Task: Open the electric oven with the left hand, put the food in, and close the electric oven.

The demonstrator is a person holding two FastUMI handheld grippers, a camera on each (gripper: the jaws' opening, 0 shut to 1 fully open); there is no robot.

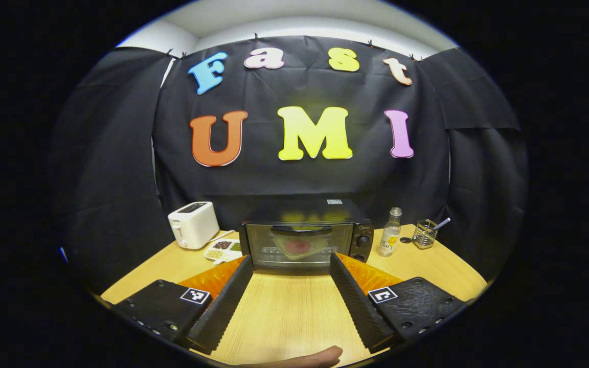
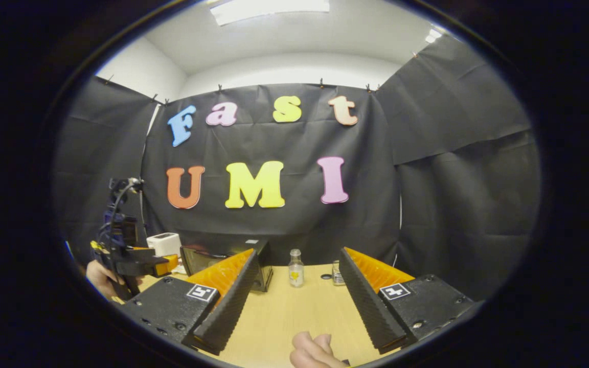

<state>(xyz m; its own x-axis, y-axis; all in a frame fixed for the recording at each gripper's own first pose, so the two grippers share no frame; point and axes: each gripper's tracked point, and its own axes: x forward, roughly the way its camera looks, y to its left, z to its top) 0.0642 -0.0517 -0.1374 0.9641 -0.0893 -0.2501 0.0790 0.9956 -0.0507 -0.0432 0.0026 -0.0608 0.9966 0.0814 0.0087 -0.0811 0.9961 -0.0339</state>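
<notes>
The black electric oven [image 1: 302, 244] stands at the back of the wooden table [image 1: 284, 312] with its glass door upright and shut. Through the glass I see a plate with reddish food [image 1: 298, 247] inside. My left gripper [image 1: 290, 259] is open, well in front of the oven, its fingers framing the door and holding nothing. My right gripper [image 2: 299, 255] is open too, and empty, over the table to the right of the oven [image 2: 210, 259], which its left finger partly hides. In the right gripper view the left gripper [image 2: 166, 265] hangs at the far left in a hand [image 2: 97, 277].
A white toaster [image 1: 193, 224] and a compartment dish [image 1: 223, 249] sit left of the oven. To its right are a small glass bottle [image 1: 389, 232], a dark cap [image 1: 405, 239] and a wire holder [image 1: 425, 233]. Fingers [image 2: 315, 350] show at the near edge.
</notes>
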